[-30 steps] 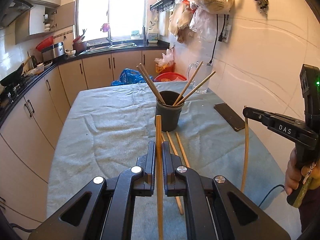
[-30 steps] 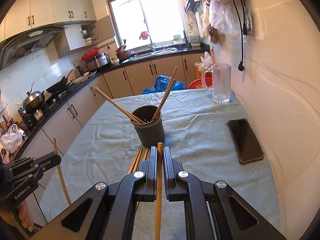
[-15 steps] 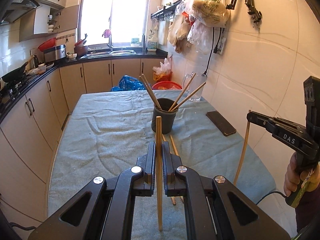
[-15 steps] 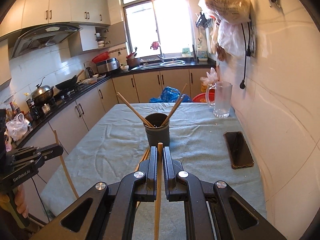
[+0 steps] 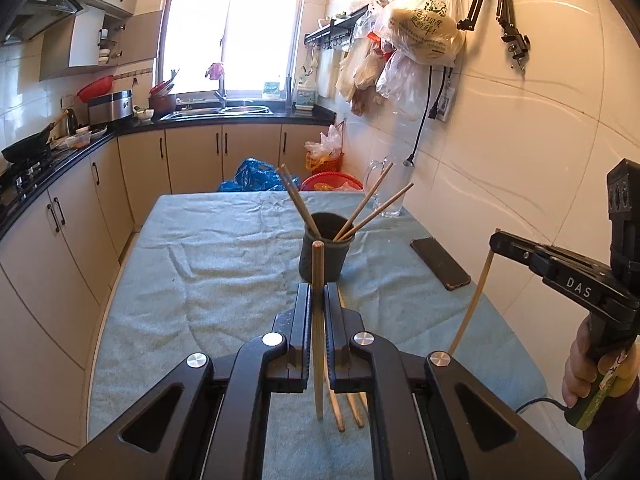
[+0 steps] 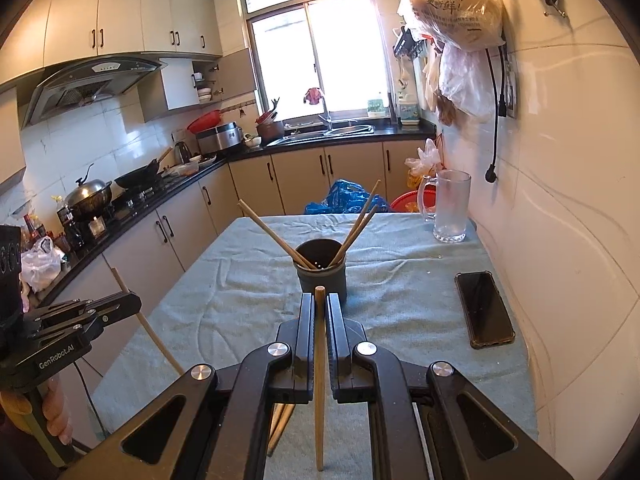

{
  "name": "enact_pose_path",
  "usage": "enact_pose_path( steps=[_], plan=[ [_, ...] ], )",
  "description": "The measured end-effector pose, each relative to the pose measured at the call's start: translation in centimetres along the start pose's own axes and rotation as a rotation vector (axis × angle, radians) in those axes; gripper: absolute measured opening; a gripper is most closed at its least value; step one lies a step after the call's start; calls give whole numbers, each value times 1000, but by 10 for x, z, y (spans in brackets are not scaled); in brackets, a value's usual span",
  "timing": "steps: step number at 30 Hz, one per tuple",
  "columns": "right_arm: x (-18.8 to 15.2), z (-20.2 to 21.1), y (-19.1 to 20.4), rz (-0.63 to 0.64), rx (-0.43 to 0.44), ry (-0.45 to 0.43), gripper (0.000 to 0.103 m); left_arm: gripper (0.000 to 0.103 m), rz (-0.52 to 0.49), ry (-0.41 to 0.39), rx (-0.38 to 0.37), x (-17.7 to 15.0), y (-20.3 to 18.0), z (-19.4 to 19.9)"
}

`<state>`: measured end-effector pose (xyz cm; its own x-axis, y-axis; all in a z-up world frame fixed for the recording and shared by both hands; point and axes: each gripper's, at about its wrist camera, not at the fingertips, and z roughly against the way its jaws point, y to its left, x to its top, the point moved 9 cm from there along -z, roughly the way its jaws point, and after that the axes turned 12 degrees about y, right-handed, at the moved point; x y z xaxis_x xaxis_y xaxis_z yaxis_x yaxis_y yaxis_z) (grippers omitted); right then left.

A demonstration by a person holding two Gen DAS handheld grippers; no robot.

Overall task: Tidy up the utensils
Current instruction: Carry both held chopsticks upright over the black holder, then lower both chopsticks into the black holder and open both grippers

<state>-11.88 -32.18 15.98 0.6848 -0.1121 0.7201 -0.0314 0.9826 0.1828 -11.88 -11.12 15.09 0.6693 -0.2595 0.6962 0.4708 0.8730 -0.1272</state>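
A dark cup holding several chopsticks stands mid-table; it also shows in the right wrist view. My left gripper is shut on a wooden chopstick, held upright above the near end of the table. My right gripper is shut on another chopstick, also upright, short of the cup. Loose chopsticks lie on the cloth under the left gripper. The right gripper shows at right in the left wrist view, the left gripper at left in the right wrist view.
The table wears a blue-green cloth. A black phone lies near the right wall. A glass mug stands at the far right corner. Kitchen cabinets run along the left; the tiled wall is close on the right.
Both grippers have risen and drawn back from the cup, each still holding its chopstick. The cup now looks smaller and farther away.
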Motion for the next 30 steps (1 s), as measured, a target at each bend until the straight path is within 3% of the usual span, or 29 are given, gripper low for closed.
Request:
enact_pose_path(
  steps=[9,18,24,30],
  plan=[
    [39,-12,-10,-53,34,-15,6,6,-8,-78,-9,58,-12,3],
    [128,-23,-9,-57,31,-85,6,6,7,-162,-29,144,-22,-5],
    [179,-40,-22,-98,14,-130,6,6,47,-132,-25,189,-18,-47],
    [202,-68,-34,-160,31,-156,6,6,45,-99,25,219,-14,-99]
  ],
)
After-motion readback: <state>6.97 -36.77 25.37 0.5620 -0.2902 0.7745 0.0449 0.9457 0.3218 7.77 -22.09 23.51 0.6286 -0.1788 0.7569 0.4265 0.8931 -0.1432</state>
